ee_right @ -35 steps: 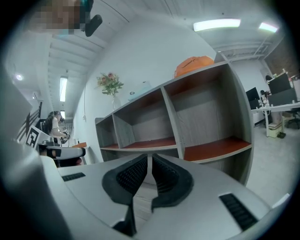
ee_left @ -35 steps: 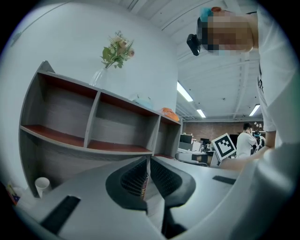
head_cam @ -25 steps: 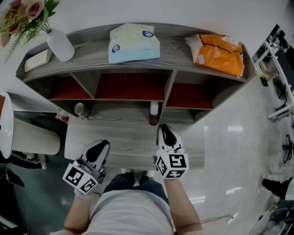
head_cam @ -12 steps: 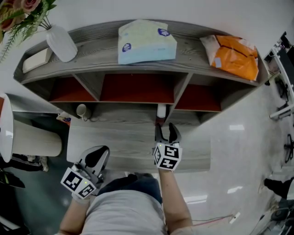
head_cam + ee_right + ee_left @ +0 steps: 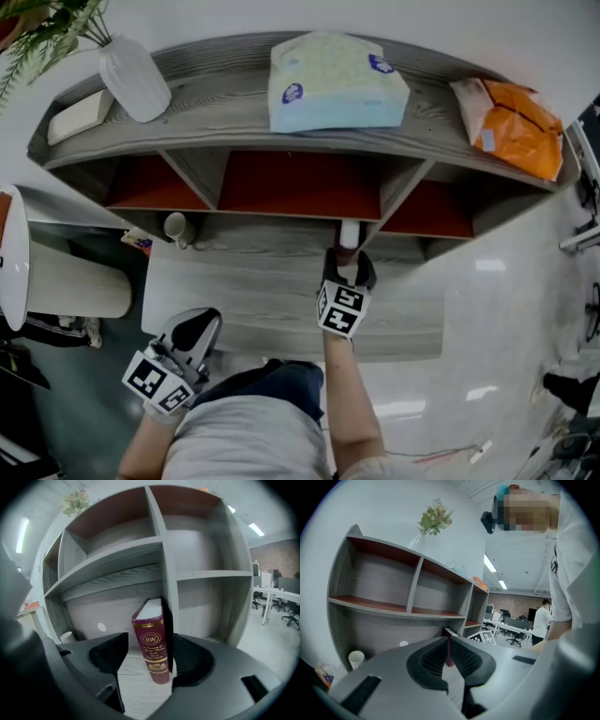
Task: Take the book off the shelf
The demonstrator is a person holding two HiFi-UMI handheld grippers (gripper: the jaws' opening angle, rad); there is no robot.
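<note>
Head view, left gripper point(image 5: 199, 328): down at 7 o'clock, well apart from the book.
Left gripper view, fingers: shut together, nothing between them.
Head view, book point(image 5: 349, 234): stands up on the low board of the shelf point(image 5: 216, 94), at 12 o'clock from the right gripper point(image 5: 349, 269).
Right gripper view, fingers: opening wide, one on each side of the book, not pressing it.
What could go wrong: one finger may bump the book first and tip it or push it back toward 12 o'clock. A weak pinch on the smooth cover may slip.
Only head view shows: both grippers together.
Only right gripper view shows: the red spine and the gaps beside it.
</note>
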